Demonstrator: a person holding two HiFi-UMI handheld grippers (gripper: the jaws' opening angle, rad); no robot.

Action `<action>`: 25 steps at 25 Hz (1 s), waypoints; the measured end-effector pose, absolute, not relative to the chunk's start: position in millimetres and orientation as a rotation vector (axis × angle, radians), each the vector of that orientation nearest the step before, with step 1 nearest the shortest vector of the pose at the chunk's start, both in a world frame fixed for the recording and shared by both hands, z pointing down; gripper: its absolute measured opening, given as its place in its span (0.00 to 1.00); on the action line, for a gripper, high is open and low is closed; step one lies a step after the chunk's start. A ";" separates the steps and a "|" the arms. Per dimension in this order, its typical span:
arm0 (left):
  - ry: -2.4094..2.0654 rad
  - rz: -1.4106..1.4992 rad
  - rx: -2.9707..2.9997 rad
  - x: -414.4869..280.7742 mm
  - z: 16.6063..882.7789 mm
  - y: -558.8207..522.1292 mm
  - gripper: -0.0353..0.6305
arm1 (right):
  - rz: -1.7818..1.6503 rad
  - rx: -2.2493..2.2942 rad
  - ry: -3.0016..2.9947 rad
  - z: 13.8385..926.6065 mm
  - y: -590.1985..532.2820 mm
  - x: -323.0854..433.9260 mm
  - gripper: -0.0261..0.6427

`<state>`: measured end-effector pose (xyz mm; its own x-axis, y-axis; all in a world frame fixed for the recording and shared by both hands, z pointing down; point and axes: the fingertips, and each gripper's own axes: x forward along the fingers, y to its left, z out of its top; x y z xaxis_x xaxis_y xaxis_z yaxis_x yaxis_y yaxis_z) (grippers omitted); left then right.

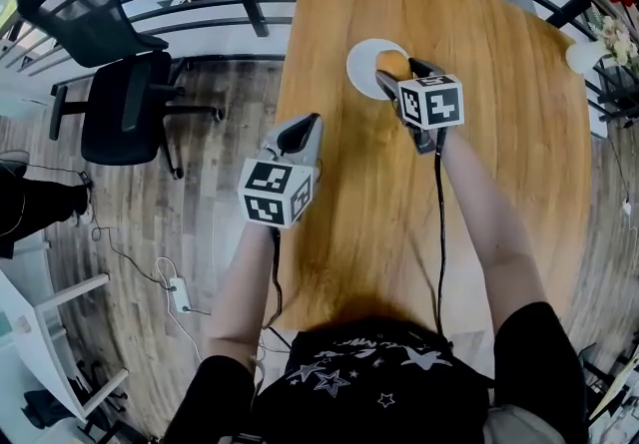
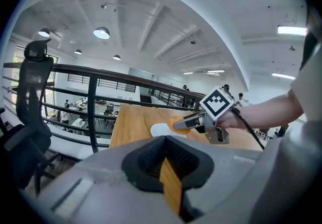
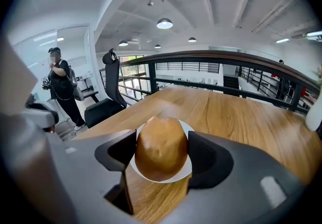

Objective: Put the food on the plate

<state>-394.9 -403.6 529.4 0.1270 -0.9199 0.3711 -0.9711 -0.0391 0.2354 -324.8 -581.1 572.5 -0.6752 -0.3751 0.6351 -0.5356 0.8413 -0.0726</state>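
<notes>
Our right claw (image 3: 162, 154) has the food (image 3: 161, 140) held tight between its two jaws. The jaws stand wide apart, and one presses on each side of the food. The food sticks up a bit above the jaws.

The food is round and smooth. It is golden brown, darker low down, a bit like a bun. We cannot tell just what kind of food it is.

The food hangs over a white round plate (image 3: 188, 166). In the left claw view there is a small gap between the food and the plate, so the food is not lying on the plate yet.

Our right arm (image 1: 479, 222) reaches far forward over the wooden surface (image 1: 499, 113). The claw tips point down at the plate. The cube with square marks (image 1: 431, 101) sits on top of the claw.

Our left claw (image 1: 310, 123) is closed, with only a thin slit between its jaws. It holds nothing. It hovers by the left edge of the surface, well apart from the plate. Our left arm (image 1: 245, 272) is bent and close to our body.

Past the surface runs a dark railing (image 3: 211, 59). A black office chair (image 1: 120, 103) stands on the floor to the left. Far off, a person in dark clothes (image 3: 63, 87) stands by it.
</notes>
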 end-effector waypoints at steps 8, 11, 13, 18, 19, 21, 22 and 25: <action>-1.812 0.144 1.974 -399.1 539.1 -405.1 0.06 | 0.158 0.611 -2.303 591.0 -582.7 -345.3 0.52; -1.806 0.135 1.966 -399.6 542.4 -402.4 0.06 | 0.150 0.614 -2.292 593.4 -580.8 -349.2 0.52; -1.801 0.131 1.962 -399.7 544.7 -399.2 0.06 | 0.152 0.622 -2.286 595.5 -579.7 -350.0 0.52; -1.805 0.123 1.943 -403.4 550.0 -394.7 0.06 | 0.142 0.634 -2.272 598.9 -580.1 -349.2 0.53; -1.806 0.122 1.941 -404.2 549.7 -393.7 0.06 | 0.137 0.633 -2.264 599.1 -579.6 -348.7 0.53; -1.809 0.117 1.938 -405.1 548.0 -391.2 0.06 | 0.133 0.627 -2.252 599.5 -577.7 -347.7 0.57; -1.811 0.114 1.937 -405.0 547.0 -390.0 0.06 | 0.141 0.626 -2.251 599.4 -576.8 -346.9 0.59; -1.808 0.102 1.930 -402.9 545.3 -385.0 0.06 | 0.202 0.650 -2.264 596.8 -575.8 -341.5 0.59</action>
<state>-402.9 -385.0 545.3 0.1197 -0.9182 0.3776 -0.9549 -0.0023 0.2970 -341.5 -575.8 596.8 -0.5834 -0.3912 0.7118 -0.5112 0.8579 0.0524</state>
